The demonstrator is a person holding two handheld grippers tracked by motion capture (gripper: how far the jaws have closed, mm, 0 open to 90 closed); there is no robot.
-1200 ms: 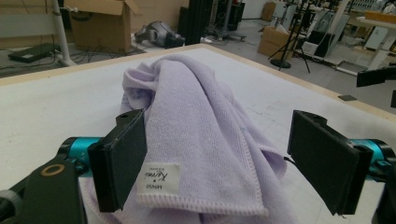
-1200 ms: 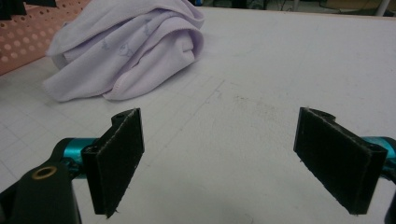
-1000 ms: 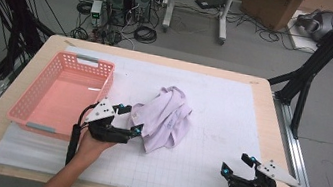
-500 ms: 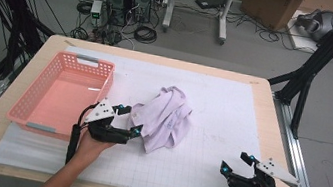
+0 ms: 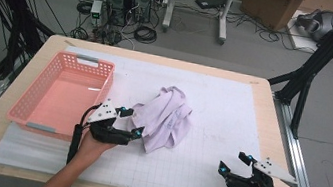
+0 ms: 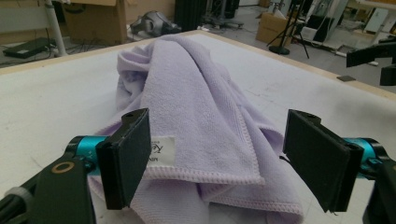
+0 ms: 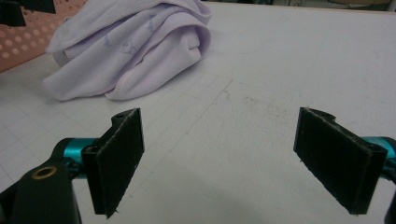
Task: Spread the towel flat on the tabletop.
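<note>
Lying crumpled near the middle of the tabletop (image 5: pixel 234 99), the lilac towel (image 5: pixel 165 118) serves as the landmark for everything else. Its folds pile into a loose heap, with a hemmed edge and a small white label (image 6: pixel 161 150) turned toward the left gripper (image 5: pixel 128 122).

That left gripper sits at the towel's left edge, just beside the cloth, held in the person's left hand (image 5: pixel 93 145). Its jaws have just been closing a little, yet they stand wide, one on each side of the towel's near corner. In the left gripper view the cloth lies between the two black pads (image 6: pixel 128 158), and a gap shows at the right-hand pad; whether the left-hand pad touches the cloth I cannot tell.

Left of the towel, and just behind the left gripper, a pink basket (image 5: pixel 30 107) rests on the tabletop, its near wall close to the hand.

Well apart from the towel, toward the near right corner of the tabletop, the right gripper (image 5: pixel 234 162) hovers over bare white gridded paper (image 5: pixel 193 168). Its jaws are spread wide with nothing between them, and the towel lies farther off beyond them in the right gripper view.
</note>
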